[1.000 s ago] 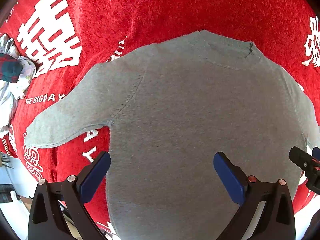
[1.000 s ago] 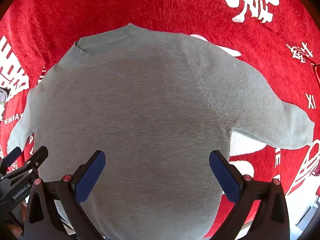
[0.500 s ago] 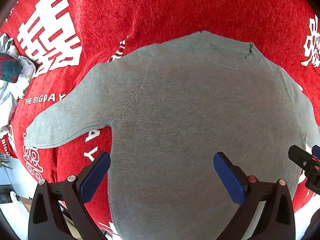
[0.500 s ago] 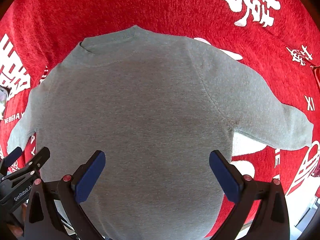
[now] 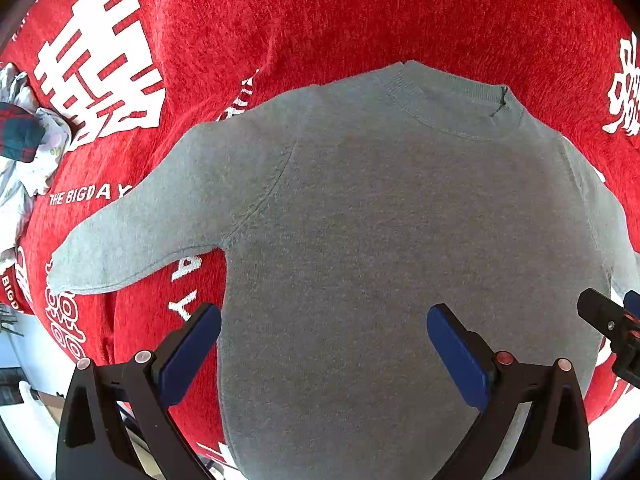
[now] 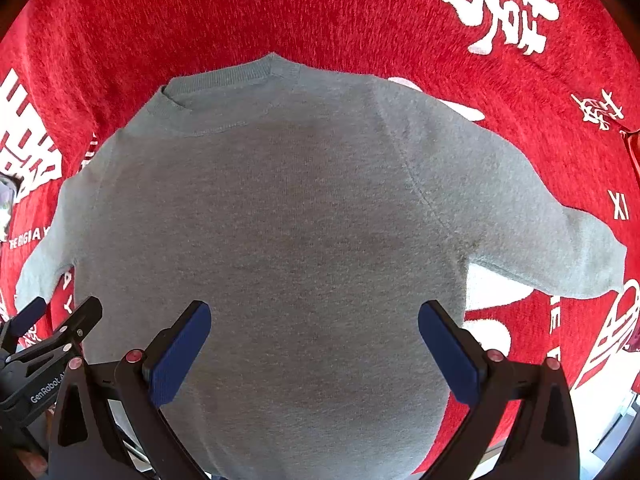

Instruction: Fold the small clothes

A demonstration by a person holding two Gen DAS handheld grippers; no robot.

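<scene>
One grey sweater (image 5: 380, 240) flat, sleeves spread, both grippers' fingers (image 5: 192, 344) (image 6: 180, 352) apart above it

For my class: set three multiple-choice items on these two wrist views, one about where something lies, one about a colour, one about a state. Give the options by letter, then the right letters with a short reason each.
1. Where does the crumpled pile of other clothes lie, seen from the left wrist view?
A. far left edge
B. on the sweater's neckline
C. between the right gripper's fingers

2. What colour is the sweater?
A. navy
B. grey
C. white

3. How does the sweater lie on the red cloth?
A. folded in half
B. rolled up
C. spread flat, both sleeves out

Key: 1 A, the pile sits at the frame's left edge. 2 B, its knit is plain grey. 3 C, the left sleeve and the right sleeve both stretch outward; the left gripper and right gripper are open above it.
</scene>
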